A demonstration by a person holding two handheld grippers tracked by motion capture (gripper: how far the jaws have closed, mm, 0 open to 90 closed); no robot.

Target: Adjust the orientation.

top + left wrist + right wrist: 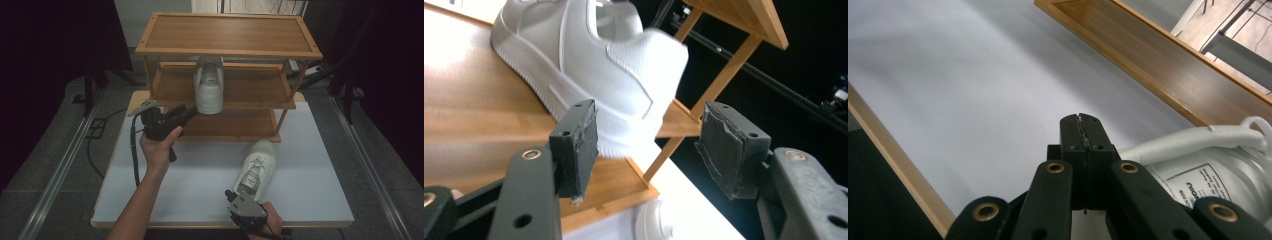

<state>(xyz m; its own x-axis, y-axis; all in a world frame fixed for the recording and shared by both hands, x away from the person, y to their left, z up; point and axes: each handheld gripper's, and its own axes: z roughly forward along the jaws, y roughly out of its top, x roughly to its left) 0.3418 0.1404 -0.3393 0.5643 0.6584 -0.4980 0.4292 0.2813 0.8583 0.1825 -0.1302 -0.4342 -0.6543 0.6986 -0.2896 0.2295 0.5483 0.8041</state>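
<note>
A white sneaker stands on the middle shelf of a wooden shoe rack, heel toward me. My left gripper hovers just left of that heel, jaws open. In the left gripper view the sneaker lies beyond the open gripper, with nothing between the pads. A second white sneaker lies on the white table, toe toward the rack. My right gripper is at its heel, shut. In the right gripper view the gripper is shut on nothing, and the sneaker's collar and tongue label lie just right of it.
The rack stands at the back of the white table; its bottom shelf runs close ahead of the right gripper. The table's wooden edge is near at the left. Dark curtains and floor rails flank the table.
</note>
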